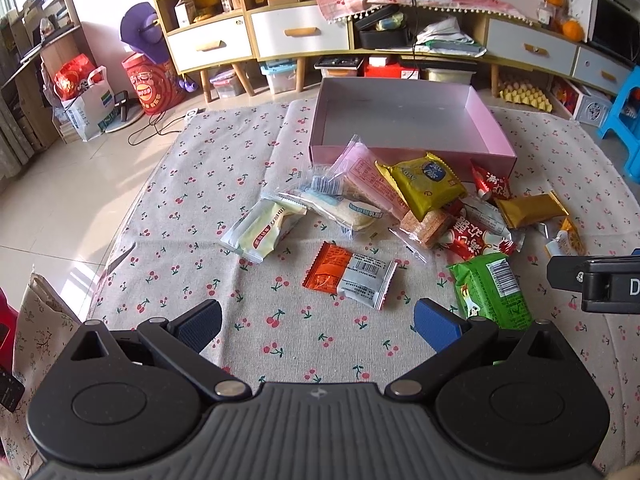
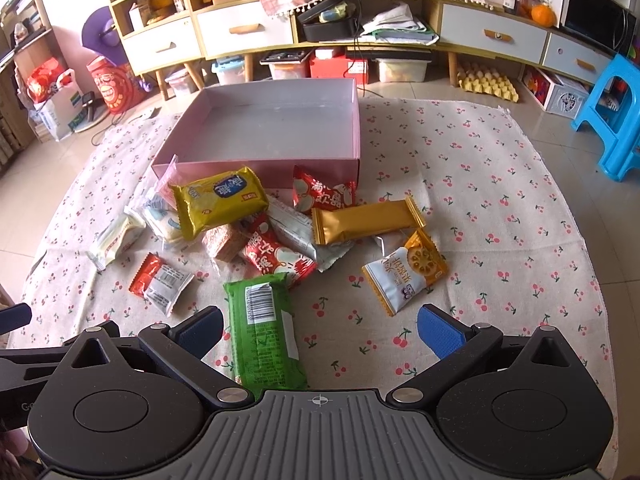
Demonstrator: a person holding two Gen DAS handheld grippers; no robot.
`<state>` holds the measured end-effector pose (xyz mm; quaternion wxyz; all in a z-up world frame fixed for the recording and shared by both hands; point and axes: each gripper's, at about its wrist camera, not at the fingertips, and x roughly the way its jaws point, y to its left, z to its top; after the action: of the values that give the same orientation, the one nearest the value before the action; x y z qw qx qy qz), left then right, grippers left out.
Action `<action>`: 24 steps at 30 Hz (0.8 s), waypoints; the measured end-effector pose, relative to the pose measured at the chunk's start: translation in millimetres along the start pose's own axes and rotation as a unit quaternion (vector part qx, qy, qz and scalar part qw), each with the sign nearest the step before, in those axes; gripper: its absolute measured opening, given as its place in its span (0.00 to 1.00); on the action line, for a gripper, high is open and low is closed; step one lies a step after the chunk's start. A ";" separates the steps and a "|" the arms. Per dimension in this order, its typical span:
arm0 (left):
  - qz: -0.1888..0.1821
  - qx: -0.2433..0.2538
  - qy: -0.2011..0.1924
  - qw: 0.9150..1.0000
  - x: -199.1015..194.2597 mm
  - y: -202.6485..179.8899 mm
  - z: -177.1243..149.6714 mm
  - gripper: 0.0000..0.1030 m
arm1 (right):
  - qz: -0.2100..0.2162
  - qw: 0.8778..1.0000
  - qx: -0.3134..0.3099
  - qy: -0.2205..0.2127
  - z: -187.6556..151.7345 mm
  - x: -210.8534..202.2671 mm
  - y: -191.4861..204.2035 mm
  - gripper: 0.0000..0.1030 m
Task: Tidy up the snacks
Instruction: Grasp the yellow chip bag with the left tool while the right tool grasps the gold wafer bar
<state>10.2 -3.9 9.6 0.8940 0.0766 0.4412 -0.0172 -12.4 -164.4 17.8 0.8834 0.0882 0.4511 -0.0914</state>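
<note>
A heap of wrapped snacks lies on the cherry-print cloth (image 1: 248, 148) in front of an empty pink box (image 1: 496, 120), which also shows in the right wrist view (image 2: 356, 120). My left gripper (image 1: 318, 326) is open and empty, just short of an orange-and-white packet (image 1: 348, 274). My right gripper (image 2: 320, 328) is open and empty; a green packet (image 2: 262, 344) lies between its fingers, nearer the left one. A yellow packet (image 2: 218, 200), a gold bar (image 2: 366, 220) and an orange-and-white packet (image 2: 404, 270) lie farther ahead.
A low cabinet with drawers (image 1: 304, 32) runs along the back, with storage bins under it. A blue stool (image 2: 612, 116) stands at the right, bags (image 1: 84, 100) at the left. The right gripper's body (image 1: 600, 284) shows at the left view's right edge.
</note>
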 end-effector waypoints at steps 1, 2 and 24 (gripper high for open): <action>0.000 0.000 -0.002 1.000 -0.6 -0.1 2.5 1.00 | 0.001 1.000 0.000 -0.001 3.5 -1.3 -0.6 1.00; 0.000 0.000 -0.004 1.000 -1.0 -0.4 4.9 0.99 | 0.002 1.000 0.001 -0.002 7.0 -2.4 -1.3 1.00; -0.089 0.017 -0.023 0.996 48.9 0.3 56.0 0.93 | 0.018 0.994 0.085 0.063 70.8 79.6 -46.9 1.00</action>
<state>84.1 -10.3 4.5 0.8975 0.0521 0.4249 -0.1062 77.4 -233.1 -9.5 0.8441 0.1767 0.4947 -0.1075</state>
